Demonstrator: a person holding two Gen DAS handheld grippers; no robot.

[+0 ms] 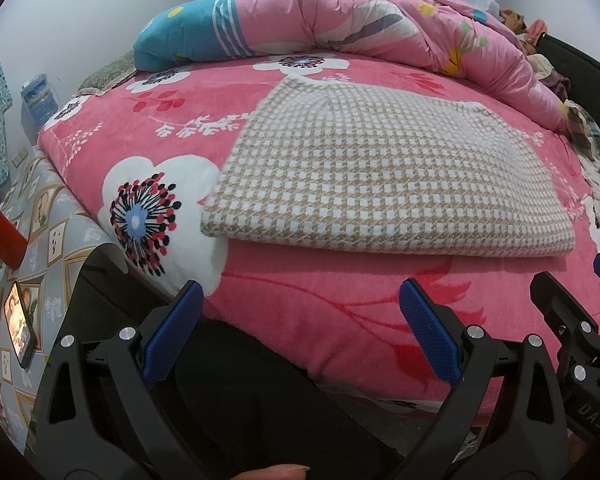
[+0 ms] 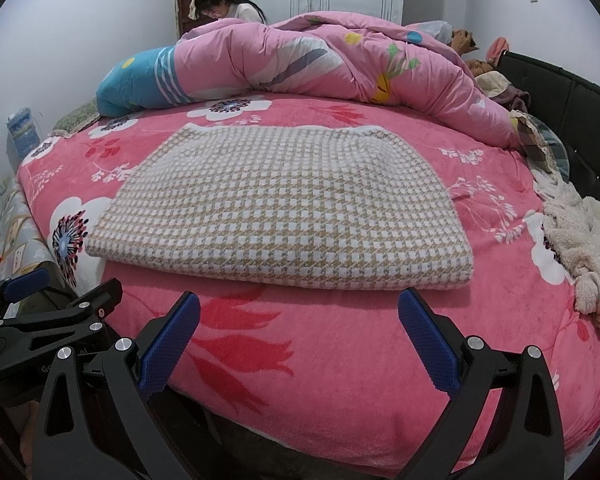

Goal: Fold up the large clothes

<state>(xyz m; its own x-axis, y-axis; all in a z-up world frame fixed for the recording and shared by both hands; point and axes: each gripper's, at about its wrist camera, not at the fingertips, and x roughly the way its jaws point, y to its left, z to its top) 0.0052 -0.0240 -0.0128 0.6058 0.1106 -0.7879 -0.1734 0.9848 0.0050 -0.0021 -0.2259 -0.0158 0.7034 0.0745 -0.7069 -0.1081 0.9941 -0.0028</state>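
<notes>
Currently the garment (image 2: 276,208), a thick beige-and-white houndstooth knit, lies folded into a flat, roughly rectangular stack at the centre of the bed (image 2: 340,360), its doubled near edge at 12 o'clock from both grippers. The left gripper (image 1: 300,332) and right gripper (image 2: 298,338) both hover short of that edge with jaws spread wide and nothing between them. Risk one: pinching only the top layer of the near edge would peel the stack apart, since the soft knit layers rest loosely on each other. Risk two: the fleece blanket (image 1: 340,320) beneath is plush and high-friction, so dragging the garment instead of lifting it would likely bunch the lower layers and skew the fold line. Risk three: uneven lift between the two grippers would let the heavy knit sag in the middle and twist. The ribbed blue pads (image 2: 428,340) should grip this coarse weave well. A puffy pink quilt (image 2: 340,56) lies heaped at 12 o'clock beyond the garment, and a cream sherpa item (image 2: 580,240) sits at 3 o'clock, both apart from the stack.
</notes>
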